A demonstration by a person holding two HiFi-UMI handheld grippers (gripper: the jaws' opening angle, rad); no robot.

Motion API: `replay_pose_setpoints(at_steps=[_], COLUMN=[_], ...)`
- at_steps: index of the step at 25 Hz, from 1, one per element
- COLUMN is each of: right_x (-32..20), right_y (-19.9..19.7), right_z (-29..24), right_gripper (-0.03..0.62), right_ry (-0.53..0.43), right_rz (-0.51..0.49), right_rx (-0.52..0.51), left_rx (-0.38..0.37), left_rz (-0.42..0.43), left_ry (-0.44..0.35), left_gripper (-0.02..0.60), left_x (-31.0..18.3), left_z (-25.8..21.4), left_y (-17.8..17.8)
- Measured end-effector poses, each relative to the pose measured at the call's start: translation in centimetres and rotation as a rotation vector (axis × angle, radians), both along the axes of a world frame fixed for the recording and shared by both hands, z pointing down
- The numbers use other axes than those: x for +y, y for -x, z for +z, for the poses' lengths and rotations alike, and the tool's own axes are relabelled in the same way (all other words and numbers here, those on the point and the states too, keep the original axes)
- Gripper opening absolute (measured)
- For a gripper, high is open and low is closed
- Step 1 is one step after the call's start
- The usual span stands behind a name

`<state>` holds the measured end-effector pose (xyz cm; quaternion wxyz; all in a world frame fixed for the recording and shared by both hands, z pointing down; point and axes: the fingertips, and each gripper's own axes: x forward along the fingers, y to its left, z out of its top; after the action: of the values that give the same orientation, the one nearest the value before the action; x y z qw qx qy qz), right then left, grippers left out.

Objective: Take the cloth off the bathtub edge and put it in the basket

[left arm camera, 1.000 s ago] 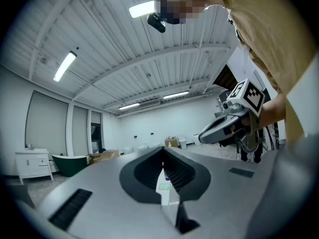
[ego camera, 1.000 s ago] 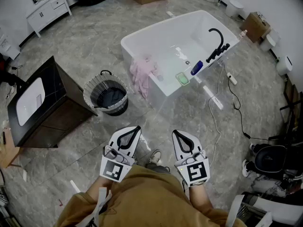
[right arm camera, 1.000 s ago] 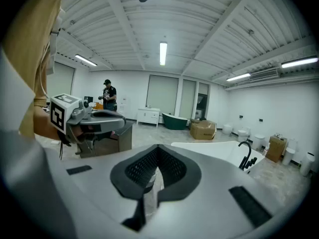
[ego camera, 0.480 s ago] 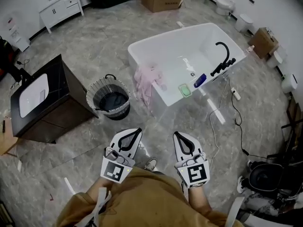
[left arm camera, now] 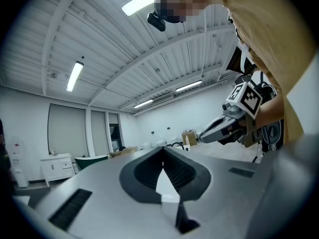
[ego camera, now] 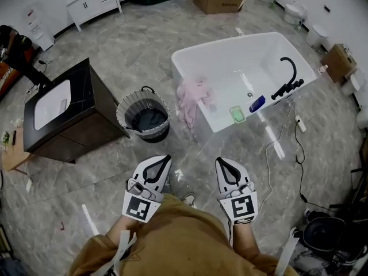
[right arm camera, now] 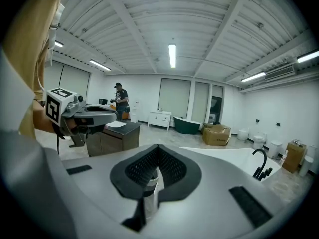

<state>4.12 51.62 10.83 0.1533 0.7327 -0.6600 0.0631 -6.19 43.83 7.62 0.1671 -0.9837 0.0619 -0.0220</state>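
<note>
- The bathtub (ego camera: 230, 59) is the biggest hazard, I judge. Its rim looks smooth and glossy, so a claw coming down hard could skid off it or nip only a loose fold.
- The basket (ego camera: 127, 125) stands on the floor just beside the tub's left end. It looks light, so a knock might tip it. A careless drop could also leave the cloth hung on its rim.
- The cloth (ego camera: 192, 94), pink, is draped over the tub's edge at the corner nearest the basket, partly hanging down the outer wall. A shallow pinch may let it slip to the floor.
- A cable (ego camera: 299, 154) trails on the floor by the tub's right end and could catch a foot.
- The left claw (ego camera: 164, 157) is fully closed with nothing in it, and is held low, well apart from the cloth.
- The right claw (ego camera: 221, 161) is also closed tight and empty. Both must open before any grasp.
</note>
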Motion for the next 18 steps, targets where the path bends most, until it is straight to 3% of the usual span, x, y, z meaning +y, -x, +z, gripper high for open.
replay_pose_setpoints(at_steps=[3,10,18], right_x=[-1.0,-4.7,-13.1], right_y=[-1.3,-3.8,-8.4], right_z=[0.0,1.7,1.7], right_gripper=[0.006,0.006,0.006], right_ry=[-0.004,0.059,0.146], right_rz=[0.003,0.034,0.057], right_rx=[0.003,0.0,0.018], left_rx=[-0.005,-0.006,0.014], left_rz=[-0.01,0.025,0.062], left_ry=[-0.005,0.081,0.131], left_gripper=[0.006,0.006,0.006], left_x=[-1.1,-5.3,-14.8], left_z=[0.1,2.7,2.8], left_y=[-0.8,-4.3,-9.9])
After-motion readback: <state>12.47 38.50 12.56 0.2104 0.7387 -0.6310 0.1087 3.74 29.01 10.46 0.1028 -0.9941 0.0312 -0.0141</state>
